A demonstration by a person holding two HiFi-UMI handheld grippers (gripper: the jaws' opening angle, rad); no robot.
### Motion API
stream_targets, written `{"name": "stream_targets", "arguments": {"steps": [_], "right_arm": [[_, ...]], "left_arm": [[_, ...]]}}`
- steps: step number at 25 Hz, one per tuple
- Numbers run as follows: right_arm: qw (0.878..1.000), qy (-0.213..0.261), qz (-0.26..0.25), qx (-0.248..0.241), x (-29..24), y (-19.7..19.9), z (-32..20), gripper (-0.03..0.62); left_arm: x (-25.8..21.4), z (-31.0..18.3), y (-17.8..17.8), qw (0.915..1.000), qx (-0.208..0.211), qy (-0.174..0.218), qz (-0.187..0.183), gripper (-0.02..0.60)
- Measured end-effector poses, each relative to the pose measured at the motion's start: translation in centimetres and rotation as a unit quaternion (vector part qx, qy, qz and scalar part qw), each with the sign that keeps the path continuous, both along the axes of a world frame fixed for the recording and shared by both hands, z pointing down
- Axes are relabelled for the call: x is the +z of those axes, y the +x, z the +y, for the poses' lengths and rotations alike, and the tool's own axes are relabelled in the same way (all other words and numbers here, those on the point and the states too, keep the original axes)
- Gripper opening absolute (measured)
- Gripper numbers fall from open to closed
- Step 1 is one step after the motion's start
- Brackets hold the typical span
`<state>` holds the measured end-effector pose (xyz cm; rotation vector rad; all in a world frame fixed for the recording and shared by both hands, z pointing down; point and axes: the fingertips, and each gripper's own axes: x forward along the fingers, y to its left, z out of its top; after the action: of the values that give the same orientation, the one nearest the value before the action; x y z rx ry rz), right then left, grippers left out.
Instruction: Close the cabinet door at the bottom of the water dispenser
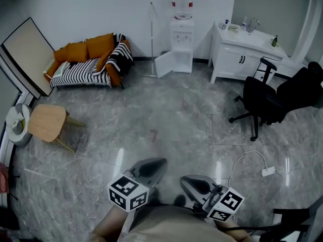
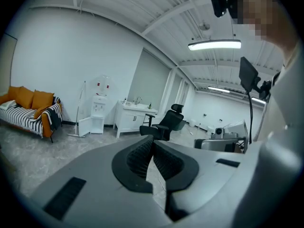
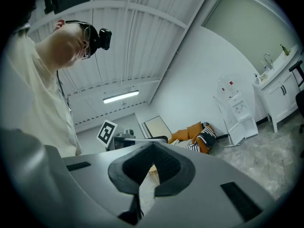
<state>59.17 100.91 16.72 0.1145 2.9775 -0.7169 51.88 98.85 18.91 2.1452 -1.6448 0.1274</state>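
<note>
Head view: the dispenser point(image 1: 181, 39) is seen at twelve o'clock, well across the floor point(image 1: 166, 120), with its door point(image 1: 164, 64) swung open toward nine. The left gripper point(image 1: 155, 164) and right gripper point(image 1: 194, 183) are carried low, with their jaws pressed together on nothing, presumably because only a push is needed.

Head view high, steeply down; water dispenser point(image 1: 181, 34) far off in all views.

Small and cut off
You see the water dispenser point(image 1: 181, 34) too small to tell what its open cabinet point(image 1: 182, 62) holds; the bottom edge cuts off your arms point(image 1: 107, 229).
</note>
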Motion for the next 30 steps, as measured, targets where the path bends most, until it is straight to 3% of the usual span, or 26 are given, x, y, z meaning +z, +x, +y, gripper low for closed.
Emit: {"name": "stream_targets", "arguments": {"steps": [5,12,16,20,24,30], "right_arm": [[0.999,-0.005,0.024,0.021,0.0,-3.6,-2.9,0.008],[0.998,0.002,0.050,0.040,0.3,-13.5,-7.5,0.008],[0.997,0.008,0.054,0.052,0.0,-18.9,-9.7,0.008],[0.997,0.023,0.063,0.044,0.3,-23.5,-9.6,0.008],[0.996,0.035,0.072,0.044,0.3,-27.1,-10.8,0.008],[0.996,0.027,0.082,0.010,0.7,-29.6,-11.1,0.008]], "left_arm": [[-0.2,-2.3,-3.8,0.9997,0.012,-0.002,0.023,-0.008],[-0.7,-5.7,-14.3,0.9991,0.024,0.025,0.023,-0.008],[-1.4,-8.0,-19.5,0.9978,0.039,0.035,0.041,-0.007],[-0.7,-8.5,-22.6,0.9976,0.058,0.023,0.030,-0.007],[-0.7,-9.4,-25.7,0.9957,0.068,0.035,0.052,-0.006],[0.5,-9.6,-26.6,0.9954,0.052,0.023,0.077,-0.008]]}}
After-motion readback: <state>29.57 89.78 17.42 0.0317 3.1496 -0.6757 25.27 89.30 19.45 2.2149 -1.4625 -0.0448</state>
